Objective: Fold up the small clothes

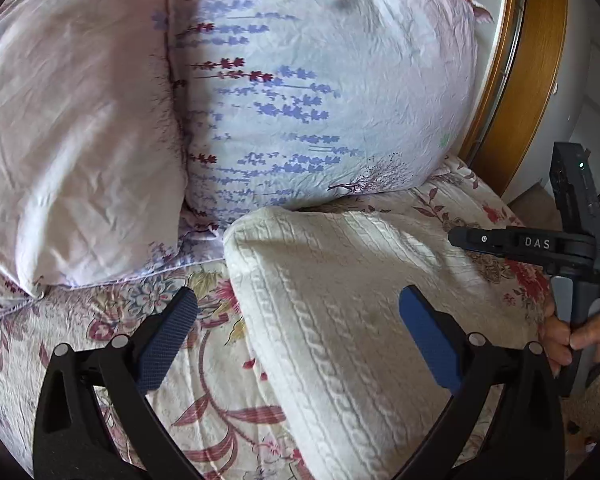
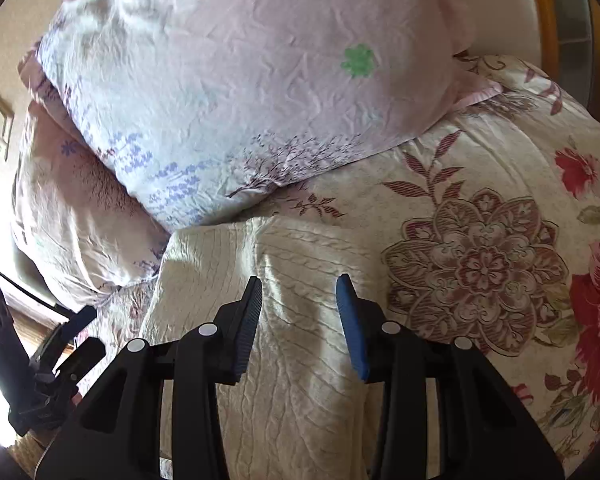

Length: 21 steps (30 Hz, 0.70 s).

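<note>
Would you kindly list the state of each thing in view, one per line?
Cream knitted garment: folded, lying flat on the bedspread.
Left gripper: open, holding nothing.
Right gripper: open, nothing gripped, above the garment.
Lavender pillow: propped up, wrinkled.
Pink pillow: leaning beside it.
Bedspread: spread out.

Count of items, both wrist views:

Pillows: 2. One lavender-print pillow (image 1: pixel 320 92) and one plain pinkish pillow (image 1: pixel 72 140), side by side at the head end of the bedspread (image 1: pixel 204 412).

Folded knitted garments: 1. Cream cable-knit sweater (image 1: pixel 340 320), lying on the bedspread just below the pillows.

Bedspreads: 1, floral pattern.

Grippers: 2. Left gripper (image 1: pixel 298 334) and right gripper (image 2: pixel 300 324), each with 2 fingers carrying blue pads.

Hands visible: 1, the person's hand (image 1: pixel 576 336) at the right edge of the left wrist view.

Wooden headboards: 1 (image 1: pixel 536 80).
</note>
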Available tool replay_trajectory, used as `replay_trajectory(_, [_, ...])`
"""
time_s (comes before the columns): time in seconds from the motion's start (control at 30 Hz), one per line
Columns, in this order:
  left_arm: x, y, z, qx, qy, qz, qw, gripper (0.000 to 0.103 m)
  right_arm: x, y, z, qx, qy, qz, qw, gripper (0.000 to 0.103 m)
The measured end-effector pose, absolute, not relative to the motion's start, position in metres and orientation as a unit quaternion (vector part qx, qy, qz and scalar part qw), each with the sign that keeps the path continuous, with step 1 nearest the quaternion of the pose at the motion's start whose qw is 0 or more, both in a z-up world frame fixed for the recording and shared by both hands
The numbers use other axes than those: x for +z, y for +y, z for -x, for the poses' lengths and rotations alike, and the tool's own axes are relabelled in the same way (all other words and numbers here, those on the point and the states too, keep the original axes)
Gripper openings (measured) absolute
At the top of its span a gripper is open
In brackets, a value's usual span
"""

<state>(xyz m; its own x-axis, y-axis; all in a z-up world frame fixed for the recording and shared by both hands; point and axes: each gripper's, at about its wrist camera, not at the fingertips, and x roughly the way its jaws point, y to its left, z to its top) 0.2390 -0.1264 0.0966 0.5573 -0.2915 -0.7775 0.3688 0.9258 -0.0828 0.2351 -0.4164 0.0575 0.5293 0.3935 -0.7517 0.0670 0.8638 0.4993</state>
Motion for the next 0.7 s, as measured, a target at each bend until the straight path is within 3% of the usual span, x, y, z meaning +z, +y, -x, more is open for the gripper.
replay_trajectory(0.37, [0.052,-0.169,-0.256,-0.168,0.495,-0.096,0.847,0.101,0.037,-0.402,-0.249,0.089,0.511,-0.236,0.822,0.040])
replay_trajectory(0.7, [0.036,-0.165,-0.262,-0.169,0.530,-0.072,0.828,0.100,0.032,-0.406,-0.251,0.092,0.517,-0.257,0.812,0.040])
